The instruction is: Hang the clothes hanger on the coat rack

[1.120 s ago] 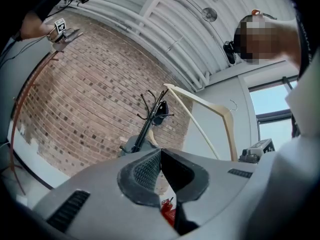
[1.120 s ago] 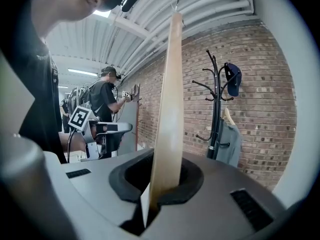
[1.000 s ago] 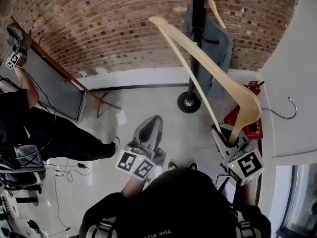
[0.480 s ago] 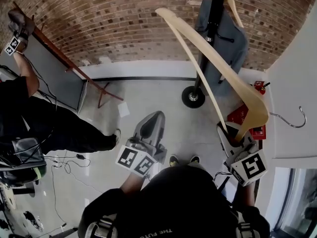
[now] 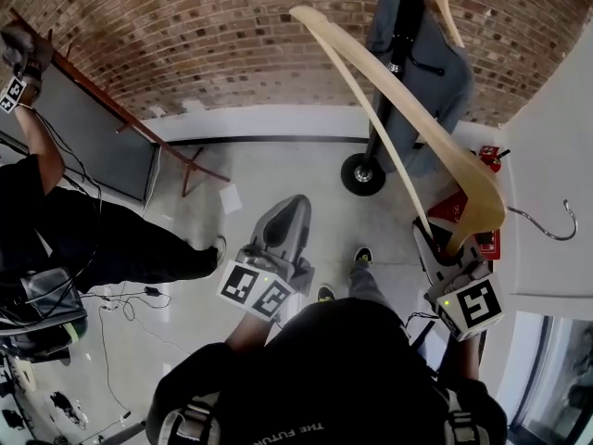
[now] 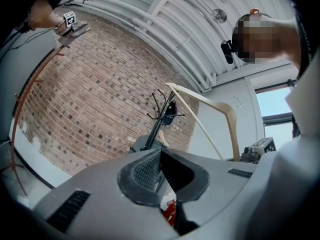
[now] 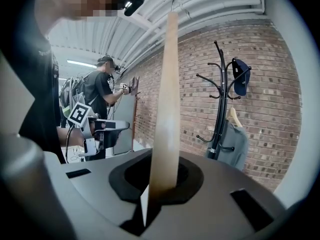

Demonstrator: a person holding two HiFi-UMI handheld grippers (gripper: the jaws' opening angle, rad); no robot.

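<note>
My R gripper [image 5: 443, 251] pinched one end of the wood hanger [image 5: 408, 109], long side pointing up and far-left past the coat rack [image 5: 400, 49], hook [image 5: 548, 227] out right; L gripper [image 5: 283, 228], jaws pressed together, empty, was farther off.

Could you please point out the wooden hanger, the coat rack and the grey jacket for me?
wooden hanger [image 7: 166, 109], right gripper view, on its flat wooden arm.
coat rack [image 5: 362, 174], head view, on its round base.
grey jacket [image 5: 440, 72], head view, on the cloth right of the pole.
</note>
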